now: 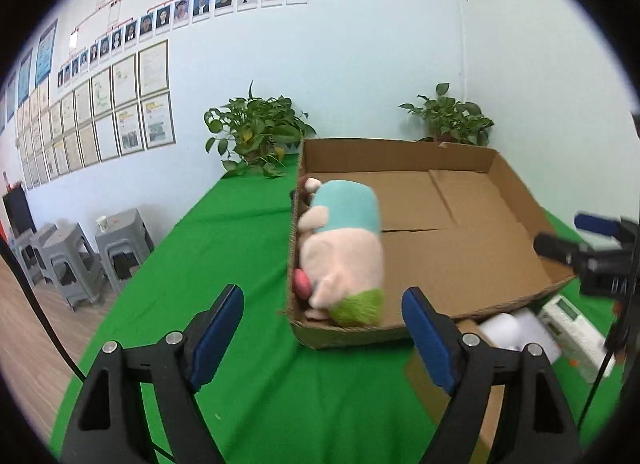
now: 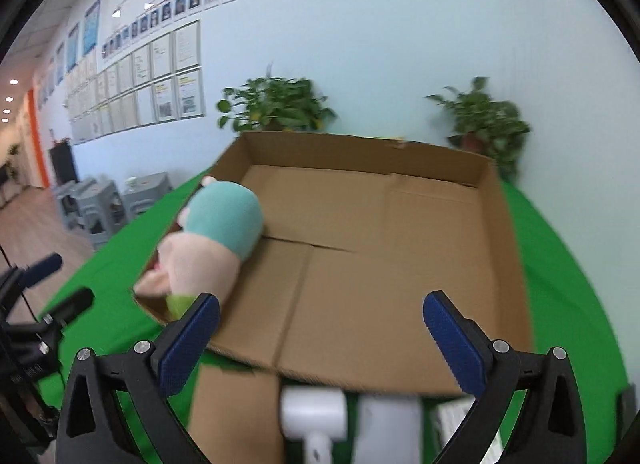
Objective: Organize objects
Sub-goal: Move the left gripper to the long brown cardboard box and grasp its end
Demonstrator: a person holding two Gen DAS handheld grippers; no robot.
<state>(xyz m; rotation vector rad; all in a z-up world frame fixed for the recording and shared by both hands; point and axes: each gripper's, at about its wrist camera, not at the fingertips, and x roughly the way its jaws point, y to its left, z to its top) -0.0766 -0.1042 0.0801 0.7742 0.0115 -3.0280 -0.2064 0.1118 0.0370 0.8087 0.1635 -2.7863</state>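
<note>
While both jaws stand wide and hold nothing, the soft plush toy with a teal top, a pale pink middle and a green end (image 1: 344, 252) lies inside the shallow brown cardboard box (image 1: 460, 248), pressed against the box's left wall at its near left corner. A small round dark pink thing (image 1: 301, 283) sits between the toy and that wall; what it is, I cannot tell.

The left gripper with blue pads (image 1: 322, 302) hovers above the bench covered with green cloth (image 1: 224, 248), just in front of the box's near left corner, and touches nothing. The right gripper (image 2: 321, 314) hovers over the near edge of the same box, and its left pad is close to the green end of the toy in the picture, but apart from it. In the right wrist view, the box floor to the right of the toy is bare cardboard with flap seams.

On the bench just before the box's near wall lie a white rounded object (image 2: 314, 410), a second white piece just beside it (image 2: 390, 424) and a white flat device with a small screen (image 1: 570, 326). A loose flat piece of brown cardboard (image 2: 236, 412) lies next to them.

Two green potted plants (image 1: 256, 132) stand behind the box by the pale wall. Grey plastic stools (image 1: 76, 260) stand on the wooden floor at the left.
</note>
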